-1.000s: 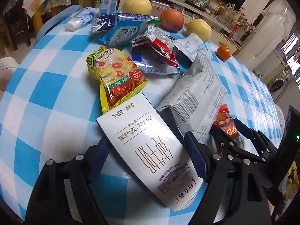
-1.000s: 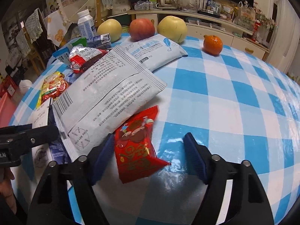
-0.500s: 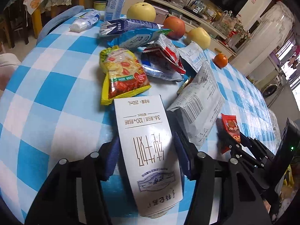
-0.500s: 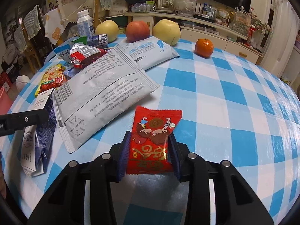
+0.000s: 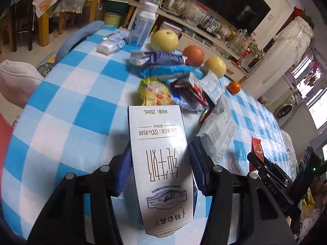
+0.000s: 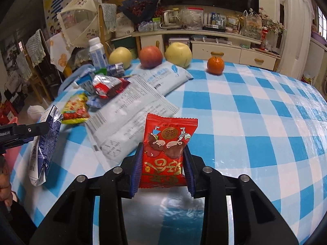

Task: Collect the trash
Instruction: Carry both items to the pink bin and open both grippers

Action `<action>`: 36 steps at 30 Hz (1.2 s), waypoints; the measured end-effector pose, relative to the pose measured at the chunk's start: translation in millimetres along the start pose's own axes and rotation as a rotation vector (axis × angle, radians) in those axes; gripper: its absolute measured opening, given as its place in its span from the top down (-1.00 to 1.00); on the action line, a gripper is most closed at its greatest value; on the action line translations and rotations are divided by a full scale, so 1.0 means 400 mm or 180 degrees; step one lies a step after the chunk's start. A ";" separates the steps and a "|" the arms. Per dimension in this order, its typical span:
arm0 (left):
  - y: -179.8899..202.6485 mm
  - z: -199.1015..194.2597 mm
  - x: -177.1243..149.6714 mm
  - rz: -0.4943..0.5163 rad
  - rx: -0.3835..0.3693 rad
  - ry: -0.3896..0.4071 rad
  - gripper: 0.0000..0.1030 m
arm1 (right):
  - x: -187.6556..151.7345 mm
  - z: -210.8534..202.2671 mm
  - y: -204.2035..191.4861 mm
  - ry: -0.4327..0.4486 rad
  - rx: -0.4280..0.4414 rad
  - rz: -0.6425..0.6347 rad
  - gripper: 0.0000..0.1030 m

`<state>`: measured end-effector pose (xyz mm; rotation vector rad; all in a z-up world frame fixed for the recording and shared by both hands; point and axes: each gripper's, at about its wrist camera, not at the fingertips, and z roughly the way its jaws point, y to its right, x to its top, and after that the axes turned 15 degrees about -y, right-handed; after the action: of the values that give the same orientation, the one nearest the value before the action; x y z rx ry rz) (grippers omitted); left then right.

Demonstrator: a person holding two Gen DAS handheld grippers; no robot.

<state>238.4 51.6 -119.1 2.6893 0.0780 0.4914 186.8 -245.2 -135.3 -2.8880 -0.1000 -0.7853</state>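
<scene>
A white 250 ml milk carton [image 5: 157, 126] with a dark blue side hangs above the checked tablecloth [image 5: 67, 102], and my left gripper [image 5: 159, 169] is shut on it, pads against both sides. The right wrist view shows the same carton [image 6: 44, 143] at the left edge. My right gripper [image 6: 162, 161] is shut on a red snack packet [image 6: 169, 134], raised off the cloth. Behind both lie a large grey pouch [image 6: 126, 122], a yellow snack bag [image 5: 155, 94], a red and silver wrapper [image 6: 108, 83], blue wrappers [image 5: 163, 72] and a pale blue pouch [image 6: 165, 75].
Two yellow pears [image 6: 120, 58] [image 6: 178, 54], a red apple [image 6: 151, 57] and a tangerine [image 6: 215, 65] stand along the table's far edge, with a white bottle [image 6: 97, 53] at the back left. Chairs and a cluttered sideboard [image 6: 204, 34] lie beyond.
Both grippers closed on their items, the left on the milk carton and the right on the red packet. Both then rose, lifting them off the cloth.
</scene>
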 end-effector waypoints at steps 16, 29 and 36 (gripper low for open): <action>-0.296 -0.331 -0.031 -0.0774 0.0654 0.1112 -0.05 | 0.025 -0.095 -0.555 0.0143 0.0974 -0.1055 0.28; -0.647 -0.458 -0.097 -0.2032 0.1119 0.1310 -0.07 | 0.048 0.008 -1.067 -0.0147 0.1454 -0.1968 0.21; -0.698 -0.469 -0.106 -0.2126 0.1255 0.1327 -0.28 | 0.051 0.042 -1.075 -0.0204 0.1612 -0.1628 -0.64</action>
<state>138.0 373.6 -83.7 2.6348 1.2514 0.8613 168.4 182.6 -85.9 -2.4115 -0.9272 -0.6144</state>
